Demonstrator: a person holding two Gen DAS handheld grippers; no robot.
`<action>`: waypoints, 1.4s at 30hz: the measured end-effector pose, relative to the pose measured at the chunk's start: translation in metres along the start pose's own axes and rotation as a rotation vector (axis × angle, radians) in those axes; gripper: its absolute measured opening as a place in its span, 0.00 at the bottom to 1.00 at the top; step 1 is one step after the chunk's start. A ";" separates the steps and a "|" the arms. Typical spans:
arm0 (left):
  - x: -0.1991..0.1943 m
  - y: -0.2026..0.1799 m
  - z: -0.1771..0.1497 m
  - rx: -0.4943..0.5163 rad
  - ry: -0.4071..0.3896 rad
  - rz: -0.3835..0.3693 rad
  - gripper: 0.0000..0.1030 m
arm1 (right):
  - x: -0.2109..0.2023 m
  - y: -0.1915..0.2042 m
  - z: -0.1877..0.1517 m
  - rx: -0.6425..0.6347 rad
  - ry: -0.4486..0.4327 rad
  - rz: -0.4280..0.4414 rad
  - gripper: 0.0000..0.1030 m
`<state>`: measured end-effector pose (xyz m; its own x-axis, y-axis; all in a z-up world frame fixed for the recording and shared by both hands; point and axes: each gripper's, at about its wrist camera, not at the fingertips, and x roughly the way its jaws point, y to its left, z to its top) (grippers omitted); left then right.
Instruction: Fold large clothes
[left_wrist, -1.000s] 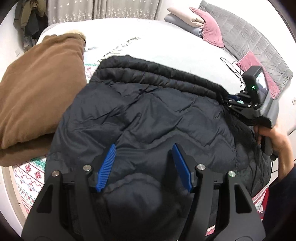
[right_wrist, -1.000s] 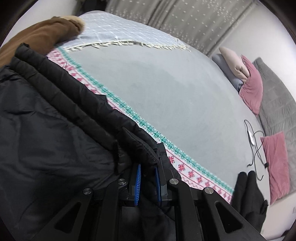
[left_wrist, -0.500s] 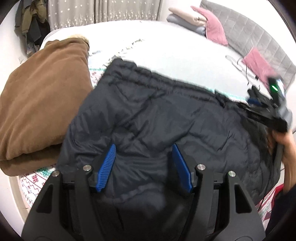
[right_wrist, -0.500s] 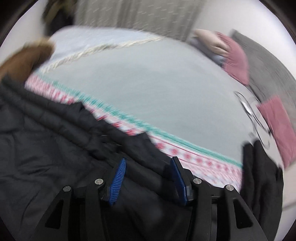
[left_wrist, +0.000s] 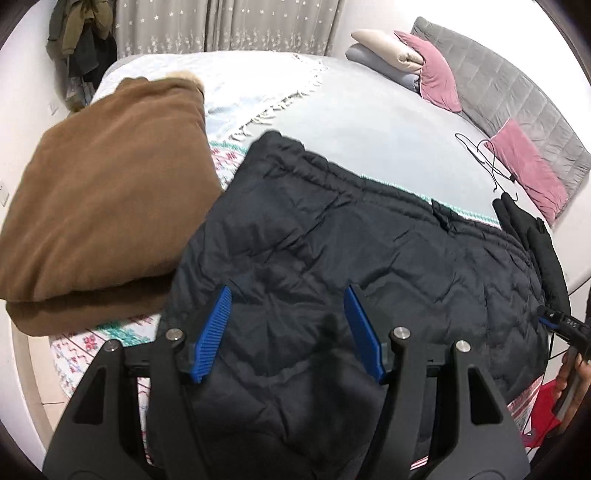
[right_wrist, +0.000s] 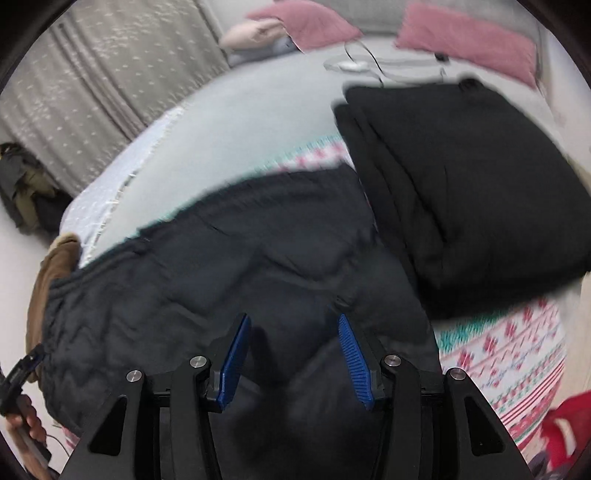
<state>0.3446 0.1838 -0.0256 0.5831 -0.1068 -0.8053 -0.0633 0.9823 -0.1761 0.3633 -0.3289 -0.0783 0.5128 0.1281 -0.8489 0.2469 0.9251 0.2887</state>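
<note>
Broadly, the bed carried the quilted dark jacket between a brown stack and a black stack. Soft and bulky, it seemed best gripped at its ribbed hem. Left claw and right claw hovered agape, empty.

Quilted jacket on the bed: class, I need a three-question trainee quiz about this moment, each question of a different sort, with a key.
1. True or false: the left tongs are clamped on the dark quilted jacket.
2. Multiple choice: what lies beside the jacket on the side away from the headboard? A) a folded brown garment B) a laptop C) a shoe box
3. Fill in: the folded black garment lies near the ____ pillows.

Key: 1 false, the blue pads stand apart above the fabric. 2 A. 3 pink.
</note>
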 end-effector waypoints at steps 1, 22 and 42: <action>0.002 -0.002 -0.001 0.007 0.000 0.004 0.63 | 0.005 -0.004 -0.001 0.000 -0.004 0.002 0.47; 0.031 0.003 -0.005 0.071 0.007 0.120 0.63 | 0.050 -0.003 -0.004 -0.086 -0.053 -0.160 0.49; -0.058 -0.021 -0.067 0.143 -0.068 0.029 0.63 | -0.061 0.046 -0.116 -0.141 -0.021 0.037 0.49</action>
<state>0.2583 0.1588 -0.0129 0.6368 -0.0722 -0.7676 0.0323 0.9972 -0.0670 0.2481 -0.2525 -0.0644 0.5370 0.1568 -0.8289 0.1102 0.9611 0.2533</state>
